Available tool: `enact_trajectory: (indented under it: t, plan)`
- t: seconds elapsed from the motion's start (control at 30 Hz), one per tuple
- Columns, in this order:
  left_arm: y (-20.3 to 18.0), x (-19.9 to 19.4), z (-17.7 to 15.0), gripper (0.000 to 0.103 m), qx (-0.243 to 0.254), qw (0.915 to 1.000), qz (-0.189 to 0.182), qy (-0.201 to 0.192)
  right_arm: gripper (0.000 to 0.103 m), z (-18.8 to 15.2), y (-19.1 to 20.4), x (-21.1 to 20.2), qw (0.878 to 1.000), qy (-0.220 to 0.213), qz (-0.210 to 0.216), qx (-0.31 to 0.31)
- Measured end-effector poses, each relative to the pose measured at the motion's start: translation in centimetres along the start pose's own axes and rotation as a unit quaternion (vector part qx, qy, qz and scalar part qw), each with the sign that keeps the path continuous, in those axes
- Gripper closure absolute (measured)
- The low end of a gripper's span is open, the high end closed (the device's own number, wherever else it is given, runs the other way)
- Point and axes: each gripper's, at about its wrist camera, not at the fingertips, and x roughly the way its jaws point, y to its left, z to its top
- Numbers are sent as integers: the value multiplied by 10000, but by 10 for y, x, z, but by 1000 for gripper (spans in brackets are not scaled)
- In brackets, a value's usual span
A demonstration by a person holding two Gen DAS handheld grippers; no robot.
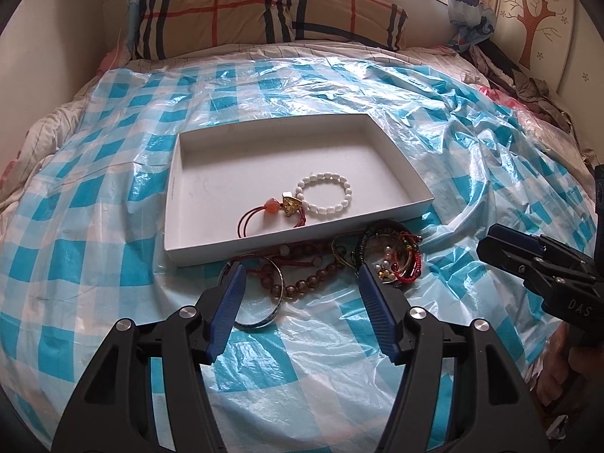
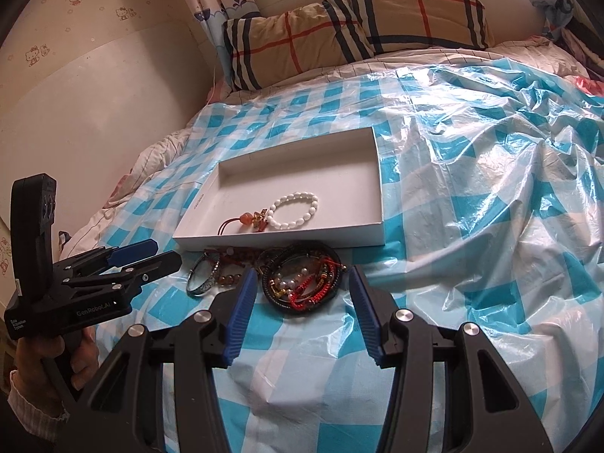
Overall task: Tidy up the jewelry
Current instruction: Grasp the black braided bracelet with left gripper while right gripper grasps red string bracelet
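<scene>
A shallow white box [image 1: 211,173] [image 2: 339,158] lies on the bed. In it are a white bead bracelet [image 1: 325,195] [image 2: 296,211] and a red cord with an orange bead and gold charm [image 1: 277,209] [image 2: 247,221]. In front of the box is a pile: a metal bangle [image 1: 264,294] [image 2: 204,277], brown bead strand [image 1: 313,279], and tangled dark and red bracelets [image 1: 389,256] [image 2: 302,283]. My left gripper [image 1: 298,275] is open just above the bangle and beads. My right gripper [image 2: 298,277] is open over the tangled bracelets; both are empty.
A blue-and-white checked plastic sheet [image 1: 113,226] [image 2: 490,226] covers the bed. A plaid pillow [image 1: 264,11] [image 2: 358,26] lies at the head by the window. The wall [image 2: 94,94] is on the left, crumpled clothes [image 1: 528,87] on the right.
</scene>
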Motion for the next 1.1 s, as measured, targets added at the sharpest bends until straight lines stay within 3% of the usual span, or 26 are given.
enact_trajectory:
  t: [0.33, 0.63, 0.7, 0.8, 1.1]
  plan:
    - [-35, 50, 4, 46, 398, 9978, -411, 329, 52, -10, -19, 14, 9998, 153, -45, 149]
    - [-52, 94, 22, 75, 693, 9954, -262, 609, 50, -14, -32, 15, 9995, 168, -64, 259]
    - [-56, 100, 21, 94, 795, 9937, -283, 736, 50, -14, -34, 16, 9994, 183, -60, 282]
    - [-59, 99, 18, 95, 914, 9921, -283, 808, 50, -14, -33, 16, 9994, 198, -44, 272]
    - [-4, 42, -1, 95, -41, 9943, -808, 699, 50, -18, -15, 20, 9993, 344, 101, 39]
